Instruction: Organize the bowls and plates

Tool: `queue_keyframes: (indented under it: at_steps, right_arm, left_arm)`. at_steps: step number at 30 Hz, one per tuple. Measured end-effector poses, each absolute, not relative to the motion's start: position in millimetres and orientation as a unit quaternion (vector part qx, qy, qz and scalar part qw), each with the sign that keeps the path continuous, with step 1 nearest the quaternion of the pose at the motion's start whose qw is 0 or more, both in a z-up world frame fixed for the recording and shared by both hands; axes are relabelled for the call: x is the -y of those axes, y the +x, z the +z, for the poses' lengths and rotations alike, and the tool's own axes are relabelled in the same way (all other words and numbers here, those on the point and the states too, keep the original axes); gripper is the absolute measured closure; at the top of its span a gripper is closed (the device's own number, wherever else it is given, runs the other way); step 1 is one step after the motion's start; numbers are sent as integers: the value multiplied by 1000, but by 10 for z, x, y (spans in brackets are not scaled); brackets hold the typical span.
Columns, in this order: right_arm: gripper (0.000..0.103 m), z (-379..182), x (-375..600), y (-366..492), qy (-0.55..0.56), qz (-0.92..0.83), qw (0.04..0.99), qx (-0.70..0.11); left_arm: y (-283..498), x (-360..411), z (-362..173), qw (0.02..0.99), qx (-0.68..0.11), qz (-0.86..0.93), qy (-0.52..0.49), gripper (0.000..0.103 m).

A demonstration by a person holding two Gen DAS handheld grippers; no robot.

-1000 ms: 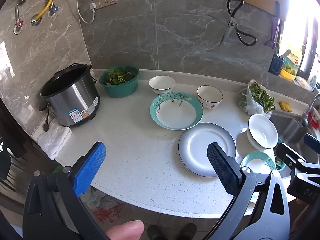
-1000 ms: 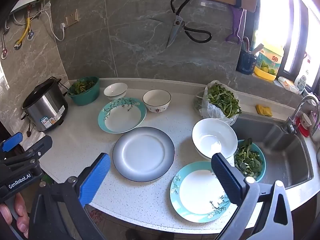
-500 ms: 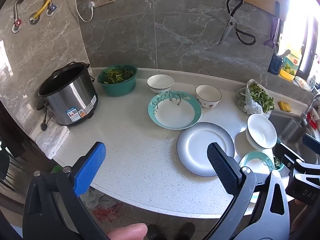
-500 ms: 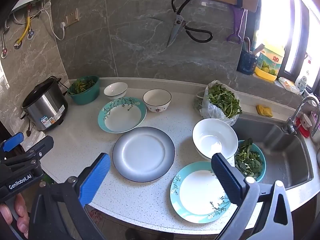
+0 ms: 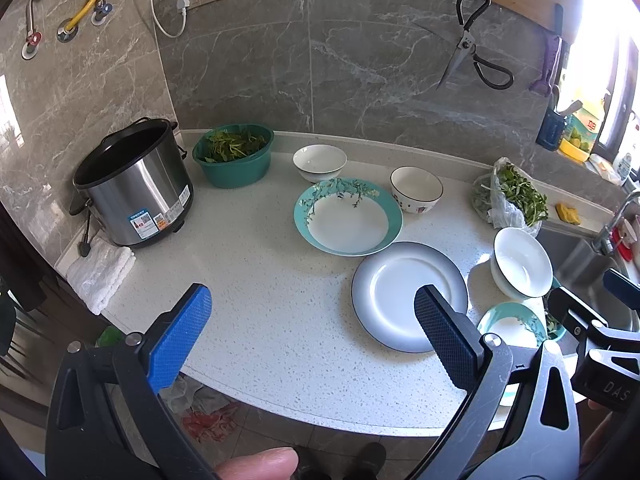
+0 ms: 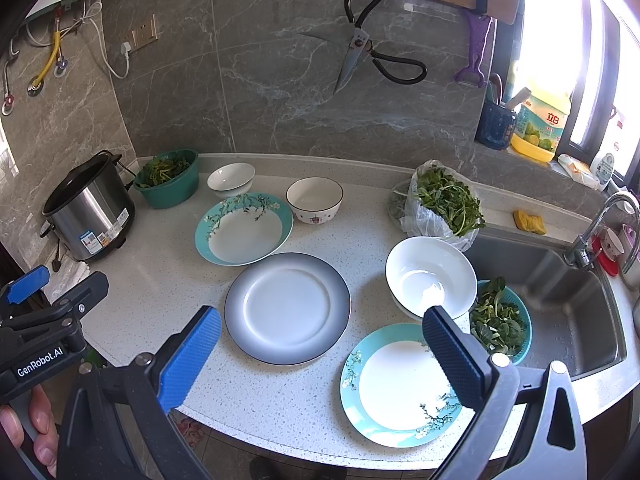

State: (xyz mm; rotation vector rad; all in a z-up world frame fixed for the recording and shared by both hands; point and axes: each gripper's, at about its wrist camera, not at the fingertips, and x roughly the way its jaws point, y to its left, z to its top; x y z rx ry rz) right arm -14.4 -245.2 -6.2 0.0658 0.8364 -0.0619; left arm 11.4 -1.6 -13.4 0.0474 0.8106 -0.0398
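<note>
Grey marble wall behind speckled white desk. Left tool and right tool both spread wide, gripping nothing, above desk's near edge. Grey-rimmed plate mid-desk, teal floral plate touching behind it, second teal plate near front edge. White bowls stacked beside sink; two small bowls toward wall.

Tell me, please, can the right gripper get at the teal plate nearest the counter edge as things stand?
Probably yes. The right gripper is open and holds nothing, and the teal plate lies flat just under it, with nothing on top; only the basket of greens sits close beside.
</note>
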Motion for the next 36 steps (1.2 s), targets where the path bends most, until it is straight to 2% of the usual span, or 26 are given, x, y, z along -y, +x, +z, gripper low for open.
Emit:
queue_keyframes:
  at_steps: [36]
  right_arm:
    - [0,-70,2438,-128,30,-31,912,-408]
  left_arm:
    - [139,-22,-182,917,-399,-15,22,0]
